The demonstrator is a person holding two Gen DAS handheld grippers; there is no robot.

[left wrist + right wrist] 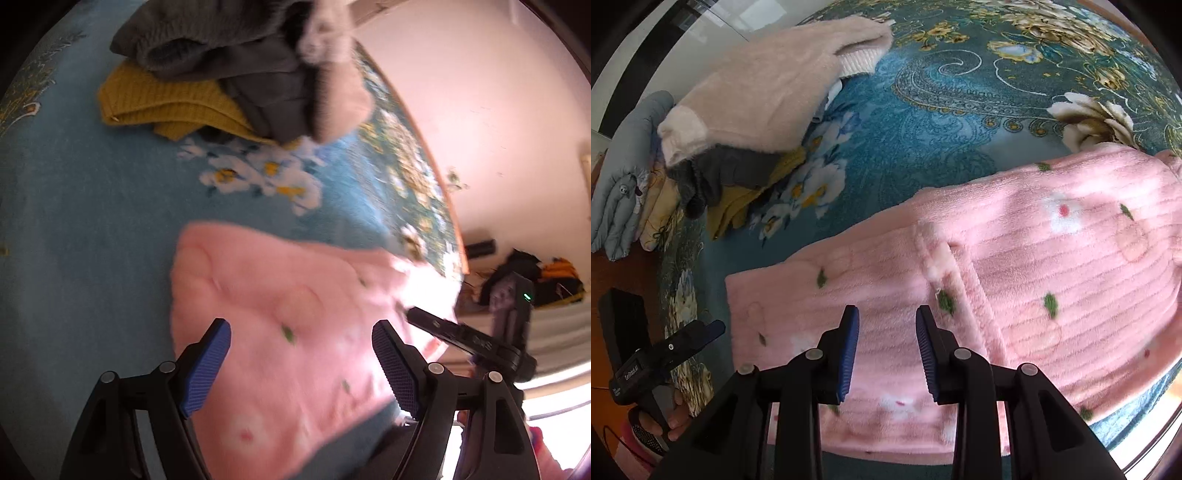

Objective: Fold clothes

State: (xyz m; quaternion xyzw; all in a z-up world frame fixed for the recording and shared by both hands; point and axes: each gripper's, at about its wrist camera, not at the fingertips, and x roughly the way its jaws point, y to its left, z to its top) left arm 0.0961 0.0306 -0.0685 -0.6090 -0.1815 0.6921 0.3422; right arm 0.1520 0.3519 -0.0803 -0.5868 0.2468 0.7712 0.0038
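Left wrist view: left gripper (301, 363), fingers spread wide, empty, above pink fleece garment (280, 332) lying on blue floral carpet (92, 221); grey and mustard clothes pile (229, 74) beyond.

Right wrist view: right gripper (887, 349), fingers parted, empty, over the garment (1034, 266); left gripper (683, 343) at carpet (923, 122) edge.

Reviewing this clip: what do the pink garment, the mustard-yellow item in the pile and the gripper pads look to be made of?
Pink garment: looks like plush fleece, with fuzzy ribbed rows and a matte nap, printed with flowers and leaves. Mustard-yellow item: seems a chunky knit, showing a waffle-like stitch texture; fibre unclear. Gripper pads: blue, finely ridged, probably rubber or moulded plastic, on black, likely plastic, jaws.
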